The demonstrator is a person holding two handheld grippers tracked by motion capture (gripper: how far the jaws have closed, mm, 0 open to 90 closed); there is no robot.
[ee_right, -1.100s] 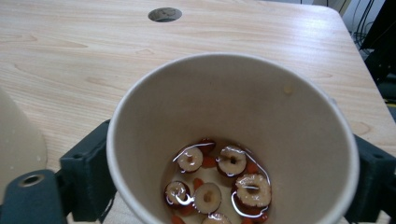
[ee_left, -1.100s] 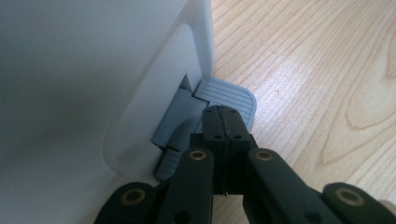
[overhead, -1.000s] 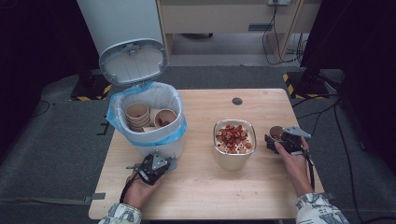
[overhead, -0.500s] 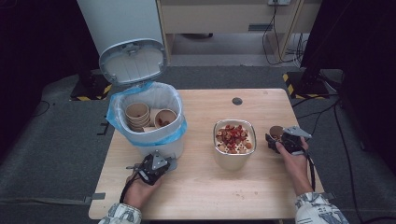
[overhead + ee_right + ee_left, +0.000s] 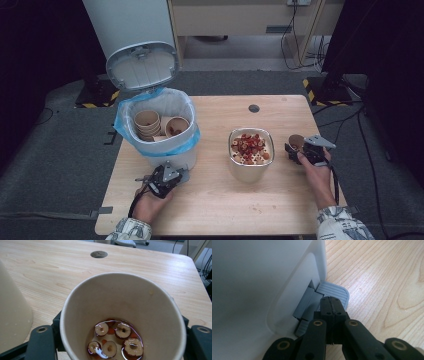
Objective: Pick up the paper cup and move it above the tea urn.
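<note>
Leftmost on the wooden tabletop (image 5: 220,200) stands a white pedal bin (image 5: 160,145) lined with a blue bag, its grey lid (image 5: 142,65) raised upright behind it; used paper cups (image 5: 150,125) lie stacked inside. At the bin's near side the left gripper (image 5: 181,176), held in the person's left hand (image 5: 150,202), has its jaws closed together with nothing between them, and in the left gripper view their tips rest on the grey ribbed foot pedal (image 5: 334,291) at the base of the bin's white wall. Near the middle of the tabletop sits a metal container (image 5: 251,156) heaped with red and pale sliced fruit. To its right, well clear of it, the right gripper (image 5: 293,149) in the person's right hand (image 5: 316,172) has just been closing its jaws and now clasps a paper cup (image 5: 122,315) from both sides. That cup stands upright on the tabletop near the right edge, and in the right gripper view it holds a little liquid with several sliced jujube rings (image 5: 116,338) at the bottom. Beyond it, a round cable hole (image 5: 99,254) shows in the tabletop.
</note>
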